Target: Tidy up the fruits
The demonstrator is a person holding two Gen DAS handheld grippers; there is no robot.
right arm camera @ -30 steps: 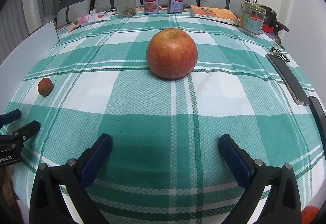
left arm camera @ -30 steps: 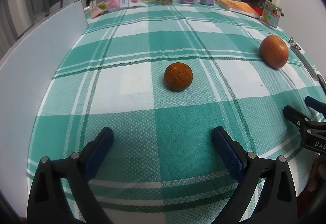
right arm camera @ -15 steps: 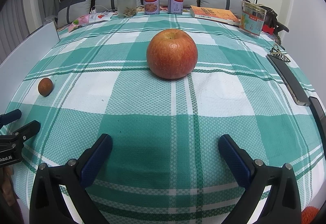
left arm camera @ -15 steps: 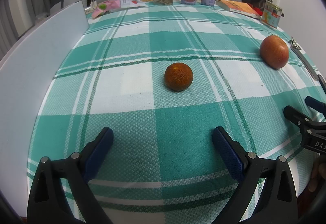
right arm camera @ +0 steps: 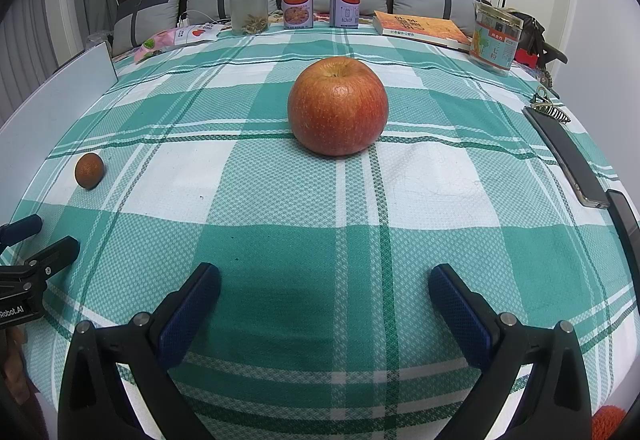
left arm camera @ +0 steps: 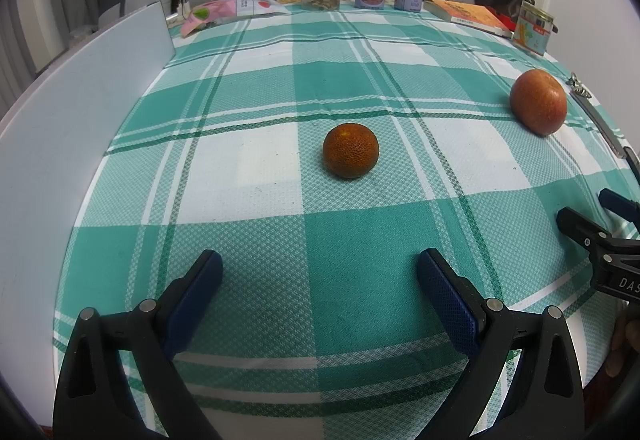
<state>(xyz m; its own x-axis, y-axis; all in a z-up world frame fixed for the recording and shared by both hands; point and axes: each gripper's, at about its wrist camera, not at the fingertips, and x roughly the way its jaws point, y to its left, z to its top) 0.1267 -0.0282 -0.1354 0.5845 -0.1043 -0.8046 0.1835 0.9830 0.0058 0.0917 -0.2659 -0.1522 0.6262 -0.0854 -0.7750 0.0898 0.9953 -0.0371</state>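
A small orange [left arm camera: 351, 150] lies on the green-and-white checked cloth, straight ahead of my left gripper [left arm camera: 318, 272], which is open and empty. A red apple [right arm camera: 338, 105] stands upright ahead of my right gripper [right arm camera: 324, 286], also open and empty. The apple also shows at the right of the left wrist view [left arm camera: 538, 101]. The orange also shows at the far left of the right wrist view [right arm camera: 89, 170]. Each gripper shows at the edge of the other's view.
A white board [left arm camera: 60, 144] stands along the left edge. A jar [right arm camera: 248, 9], two cans [right arm camera: 297, 2], a book [right arm camera: 420, 28], a snack bag [left arm camera: 228, 10] and a tin [right arm camera: 496, 37] line the back. A phone [right arm camera: 566, 156] and hair clip [right arm camera: 549, 108] lie at right.
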